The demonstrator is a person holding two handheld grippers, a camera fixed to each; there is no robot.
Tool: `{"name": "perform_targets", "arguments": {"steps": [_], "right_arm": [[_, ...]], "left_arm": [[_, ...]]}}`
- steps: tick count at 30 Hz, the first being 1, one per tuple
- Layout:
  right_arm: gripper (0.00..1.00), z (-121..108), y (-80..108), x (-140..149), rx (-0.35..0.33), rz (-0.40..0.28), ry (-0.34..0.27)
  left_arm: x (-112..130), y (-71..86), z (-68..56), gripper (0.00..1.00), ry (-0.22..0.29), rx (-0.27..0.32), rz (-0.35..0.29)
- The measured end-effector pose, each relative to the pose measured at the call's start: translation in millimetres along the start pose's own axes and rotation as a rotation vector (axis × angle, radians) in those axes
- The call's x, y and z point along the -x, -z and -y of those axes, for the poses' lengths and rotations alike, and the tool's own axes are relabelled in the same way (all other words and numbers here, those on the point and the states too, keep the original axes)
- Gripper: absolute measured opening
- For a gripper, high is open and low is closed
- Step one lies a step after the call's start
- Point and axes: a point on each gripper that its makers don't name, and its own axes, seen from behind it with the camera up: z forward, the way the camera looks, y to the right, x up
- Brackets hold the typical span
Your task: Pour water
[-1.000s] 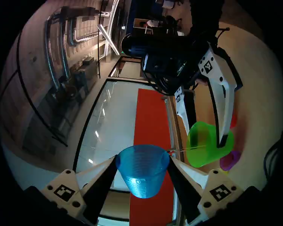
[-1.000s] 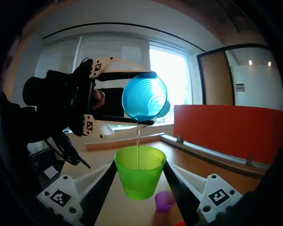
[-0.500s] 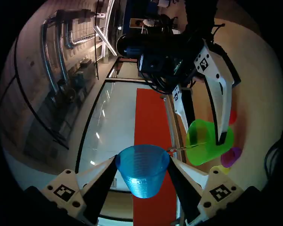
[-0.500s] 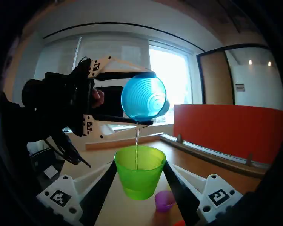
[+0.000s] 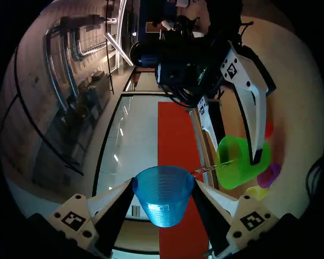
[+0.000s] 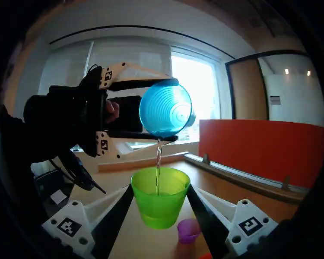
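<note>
**Water passing from the blue cup to the green cup**

Water (image 6: 157,162) fell as a thin, twisting stream from the lower rim of the blue cup (image 6: 165,110) into the open mouth of the green cup (image 6: 160,196) directly beneath it.

In the right gripper view, the left tool (image 6: 175,109) gripped the blue cup tipped on its side. One finger pressed on the cup's upper wall and the other on its lower wall. A hand (image 6: 112,110) held the tool's dark body.

The right tool (image 6: 160,191) was closed on the green cup, with a finger against each side wall. It held the cup upright above the counter (image 6: 239,190).

A purple cup (image 6: 189,229) stood on the counter just beside the green cup, at the lower right. A red panel (image 6: 265,146) ran along the counter's far edge. A bright window (image 6: 192,90) lay behind the blue cup.

In the left gripper view, the scene appeared turned on its side. The blue cup sat low in the view between the left tool's two fingers, both touching its walls. The green cup lay to the right in the right tool's grip, and the stream reached its rim. The purple cup and a yellow cup (image 5: 257,192) lay near the green cup on the counter.
</note>
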Motion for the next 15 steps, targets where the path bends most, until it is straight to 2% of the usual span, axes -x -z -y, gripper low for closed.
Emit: {"name": "perform_targets", "arguments": {"steps": [6, 15], "right_arm": [[0.91, -0.6, -0.4, -0.8, 0.001, 0.001, 0.001], [0.91, -1.1, -1.0, -0.2, 0.003, 0.003, 0.003]], "left_arm": [[-2.1, 1.2, -4.8, 0.88, -0.033, 0.007, 0.000], [-6.5, 1.6, -1.9, 0.88, -0.084, -0.003, -0.006]]}}
